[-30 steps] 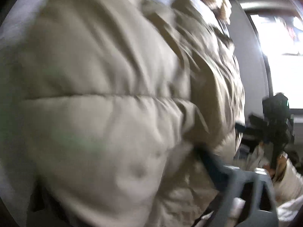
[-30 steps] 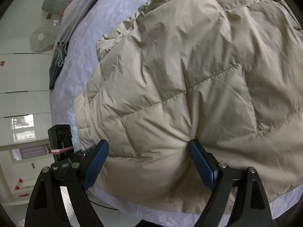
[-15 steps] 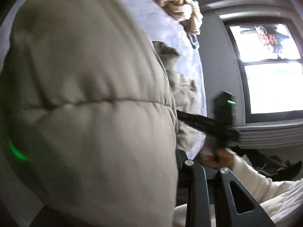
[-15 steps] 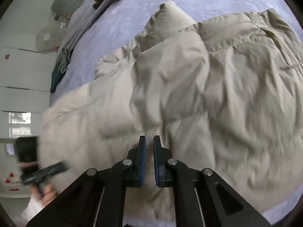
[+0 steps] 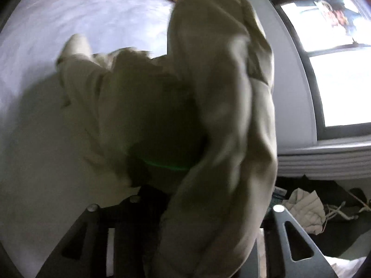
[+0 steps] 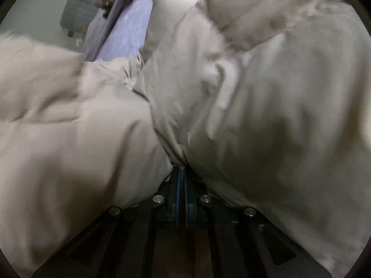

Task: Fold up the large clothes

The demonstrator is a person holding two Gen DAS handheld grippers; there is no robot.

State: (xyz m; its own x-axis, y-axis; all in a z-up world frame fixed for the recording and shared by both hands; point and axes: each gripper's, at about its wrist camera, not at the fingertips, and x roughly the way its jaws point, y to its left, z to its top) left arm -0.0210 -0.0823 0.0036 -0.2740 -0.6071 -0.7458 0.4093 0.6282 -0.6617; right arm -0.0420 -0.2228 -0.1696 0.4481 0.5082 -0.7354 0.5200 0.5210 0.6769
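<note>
Right gripper is closed on a fold of the beige quilted puffer jacket. Left gripper state cannot be told; the jacket covers it above the lavender bed sheet.

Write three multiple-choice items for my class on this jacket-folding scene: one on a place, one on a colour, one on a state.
1. Where does the puffer jacket lie?
A. on a lavender bed sheet
B. on a wooden floor
C. in a basket

2. What colour is the jacket?
A. navy
B. beige
C. red

3. How does the right hand-held gripper stand?
A. wide open, clear of the jacket
B. shut on the jacket's fabric
C. out of view

Answers: 1 A, the sheet shows around the jacket in both views. 2 B, pale beige quilting fills the right wrist view. 3 B, its blue-padded fingers meet with fabric bunched at the tips.
</note>
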